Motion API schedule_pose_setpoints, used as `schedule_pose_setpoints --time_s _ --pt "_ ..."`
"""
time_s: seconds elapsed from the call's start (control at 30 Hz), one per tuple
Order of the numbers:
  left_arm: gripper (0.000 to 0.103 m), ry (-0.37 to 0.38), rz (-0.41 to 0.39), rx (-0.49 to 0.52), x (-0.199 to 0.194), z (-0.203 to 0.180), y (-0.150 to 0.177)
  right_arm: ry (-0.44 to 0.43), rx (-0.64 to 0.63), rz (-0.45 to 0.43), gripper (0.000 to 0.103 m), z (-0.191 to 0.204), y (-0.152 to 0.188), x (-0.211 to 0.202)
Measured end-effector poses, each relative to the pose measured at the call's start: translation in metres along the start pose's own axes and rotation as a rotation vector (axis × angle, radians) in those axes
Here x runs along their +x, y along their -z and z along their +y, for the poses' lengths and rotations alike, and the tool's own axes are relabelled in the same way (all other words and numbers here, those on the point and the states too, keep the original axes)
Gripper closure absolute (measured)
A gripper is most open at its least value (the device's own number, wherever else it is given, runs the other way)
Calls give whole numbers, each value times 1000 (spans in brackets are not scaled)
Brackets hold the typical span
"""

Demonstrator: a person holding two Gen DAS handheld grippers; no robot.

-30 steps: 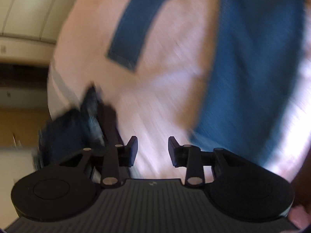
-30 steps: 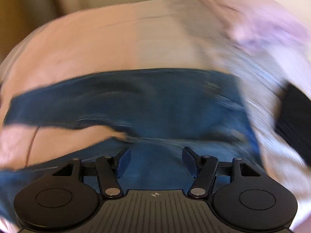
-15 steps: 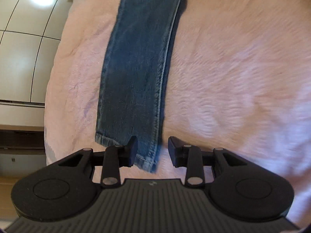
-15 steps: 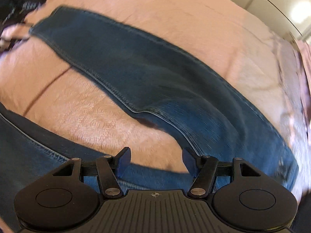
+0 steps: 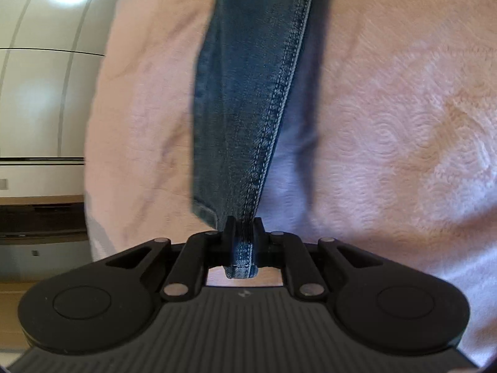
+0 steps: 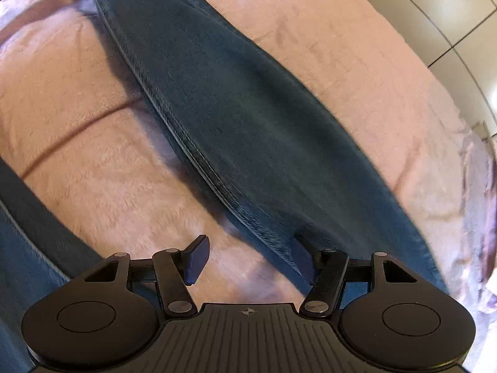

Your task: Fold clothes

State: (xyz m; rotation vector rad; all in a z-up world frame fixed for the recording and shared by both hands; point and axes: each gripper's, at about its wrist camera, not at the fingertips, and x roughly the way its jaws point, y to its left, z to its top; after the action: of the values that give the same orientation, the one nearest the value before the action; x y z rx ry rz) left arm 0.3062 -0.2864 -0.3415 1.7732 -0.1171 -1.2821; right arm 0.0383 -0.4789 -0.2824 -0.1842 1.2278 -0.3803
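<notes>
Here the left gripper [image 5: 243, 228] is pinching the hem end of a leg of the blue jeans [image 5: 248, 93]; its jaws have just been closing, and they are now pressing together on the denim, with the stitched cuff poking out behind the pads toward the camera. From that grip the trouser leg is running straight away up the left wrist view, lifting off the pink fleecy blanket [image 5: 388, 155] near the hem and casting a dark shadow along its right edge. The gripper is angling downward at the bed, and pale glossy cabinet doors [image 5: 40, 77] are showing beyond the blanket's left edge.

The right gripper [image 6: 251, 256] is standing spread, holding nothing. Its left finger is hanging over bare blanket [image 6: 93, 171], while its right finger is sitting at the seamed edge of the jeans [image 6: 248, 118]; whether it is touching the cloth or slipping under it I cannot tell. This gripper is tilting steeply down. The denim is crossing the right wrist view diagonally from upper left to lower right, and a second stretch of blue denim [image 6: 28, 248] is lying along the lower left, with a strip of blanket between the two. A lilac crumpled cloth [image 6: 481, 217] is lying at the far right edge.
</notes>
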Motion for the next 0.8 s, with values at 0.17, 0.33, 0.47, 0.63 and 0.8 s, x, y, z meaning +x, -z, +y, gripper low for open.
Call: schedule_pose_setpoints --time_s 0.17,0.33,0.47,0.63,0.8 --pt "90 12 46 33 16 -13 -8 -15 59 11 41 -10 2 -6" --pt "75 67 81 -59 -18 -5 3 -11 178 40 41 -33 26 -40" --pt "74 102 92 -175 -51 10 1 12 379 111 41 -62 67 -68" --pt "71 134 24 -247 -89 24 -32 50 649 172 41 -111 123 -103" --pt "71 179 -100 -257 -126 25 -97 64 817 165 41 -172 183 -137"
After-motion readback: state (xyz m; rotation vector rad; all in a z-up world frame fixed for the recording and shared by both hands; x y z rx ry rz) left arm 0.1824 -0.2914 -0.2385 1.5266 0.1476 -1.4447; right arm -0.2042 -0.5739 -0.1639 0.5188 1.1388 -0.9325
